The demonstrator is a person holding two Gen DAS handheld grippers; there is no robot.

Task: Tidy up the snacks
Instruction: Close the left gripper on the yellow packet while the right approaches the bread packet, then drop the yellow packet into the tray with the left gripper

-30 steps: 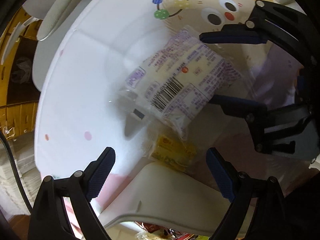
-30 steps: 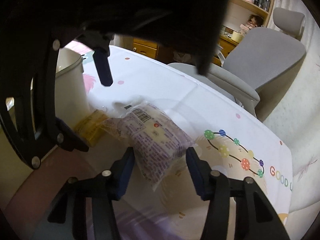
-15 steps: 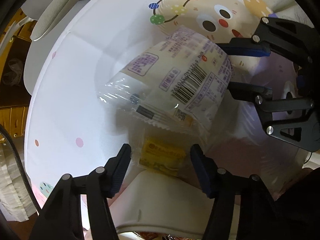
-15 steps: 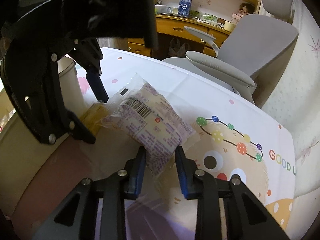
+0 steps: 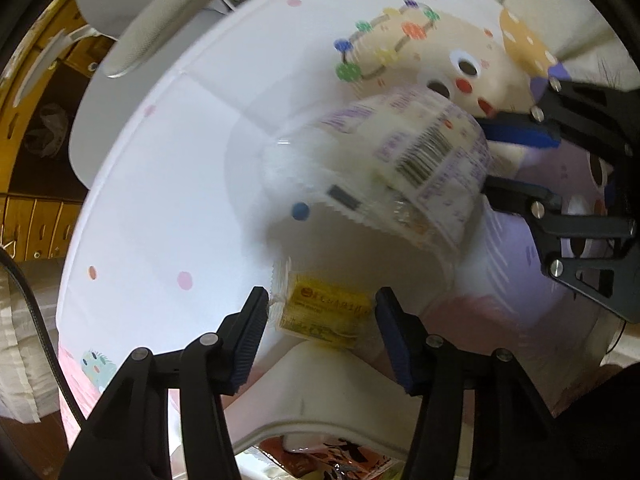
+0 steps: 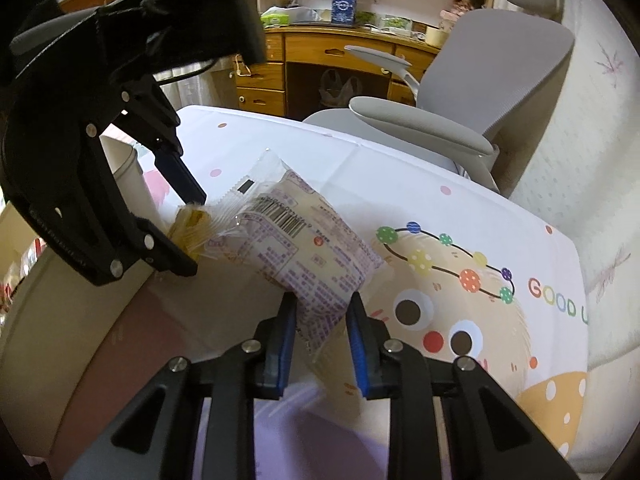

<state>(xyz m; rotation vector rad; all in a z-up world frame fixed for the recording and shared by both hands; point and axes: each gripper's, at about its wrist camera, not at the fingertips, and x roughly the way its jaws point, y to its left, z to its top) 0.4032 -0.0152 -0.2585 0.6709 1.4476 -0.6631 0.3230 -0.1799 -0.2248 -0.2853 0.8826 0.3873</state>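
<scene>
Since a second ago the left gripper [image 5: 318, 320] has narrowed from wide open to straddle the small yellow foil snack packet [image 5: 326, 314] lying on the white cartoon-print tablecloth [image 5: 160, 184] beside the cream plastic bin [image 5: 340, 396]; pads look near but not clamped, so released. Right gripper [image 6: 320, 322] has lifted the clear purple-printed bread packet [image 6: 304, 256] off the cloth, clenched on its end. Step: paired pick-up; next, I'd judge, left closes on yellow, right carries over bin.
</scene>
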